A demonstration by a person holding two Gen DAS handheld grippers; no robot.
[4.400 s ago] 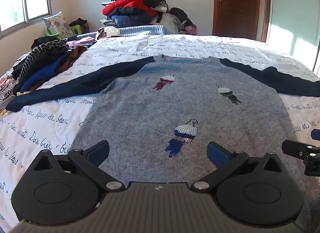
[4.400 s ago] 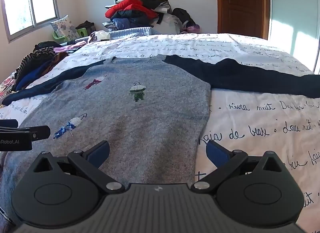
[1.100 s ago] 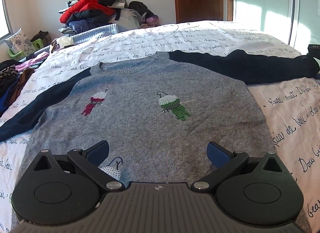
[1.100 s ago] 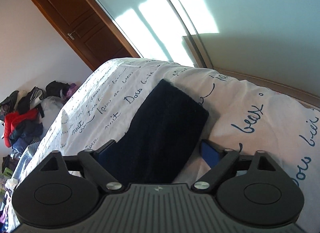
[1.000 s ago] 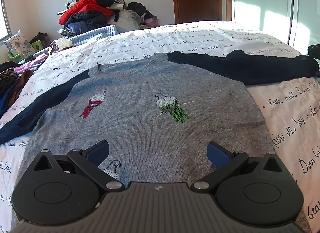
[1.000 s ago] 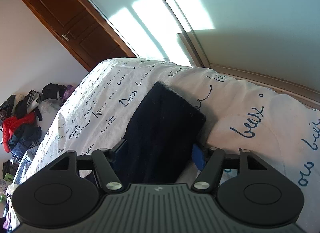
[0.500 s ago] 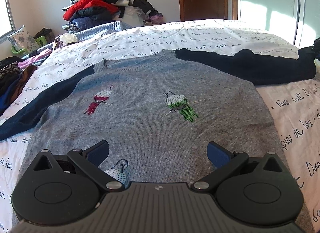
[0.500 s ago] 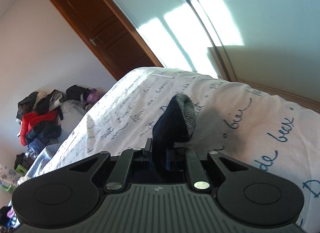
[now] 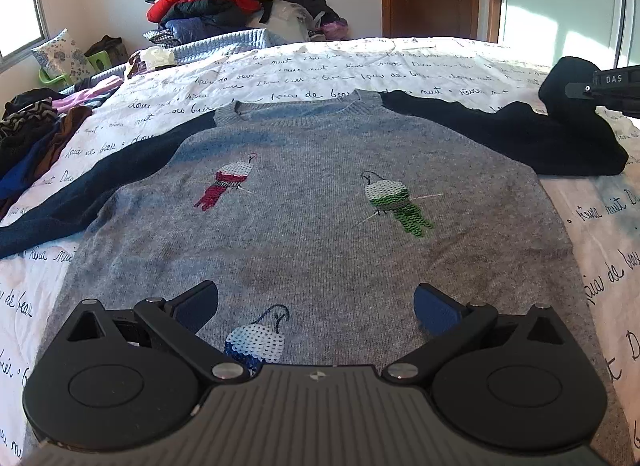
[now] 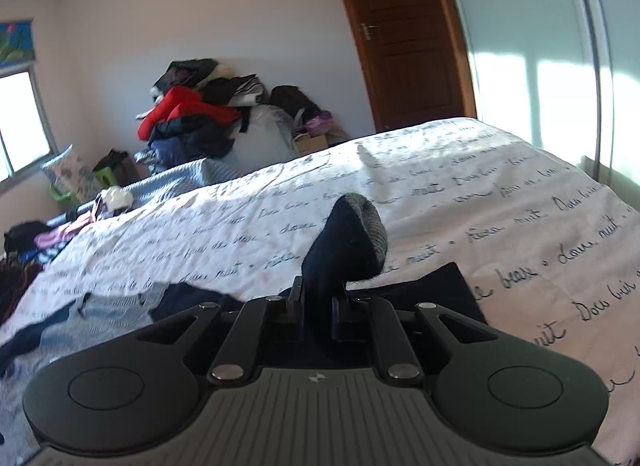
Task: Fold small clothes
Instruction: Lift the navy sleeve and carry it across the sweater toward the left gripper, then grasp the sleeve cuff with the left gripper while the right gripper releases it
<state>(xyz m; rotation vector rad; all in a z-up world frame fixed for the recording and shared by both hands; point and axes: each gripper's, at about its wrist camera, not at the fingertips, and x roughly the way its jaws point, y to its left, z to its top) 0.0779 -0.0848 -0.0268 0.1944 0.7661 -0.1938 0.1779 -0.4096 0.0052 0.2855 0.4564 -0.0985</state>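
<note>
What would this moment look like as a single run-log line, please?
step: fold right sleeve | right tool: shut on sleeve cuff, lifted | left tool: open over sweater hem | sweater flat on bed

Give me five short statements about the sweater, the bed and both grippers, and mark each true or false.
1. The right gripper is shut on the sweater's dark sleeve cuff. True.
2. The left gripper grips the sweater's hem. False: it is open, holding nothing.
3. The sweater lies front up on the bed. True.
4. Both sleeves are folded onto the grey body. False: both are spread outward.
5. The sweater shows cats. False: sequined birds.
</note>
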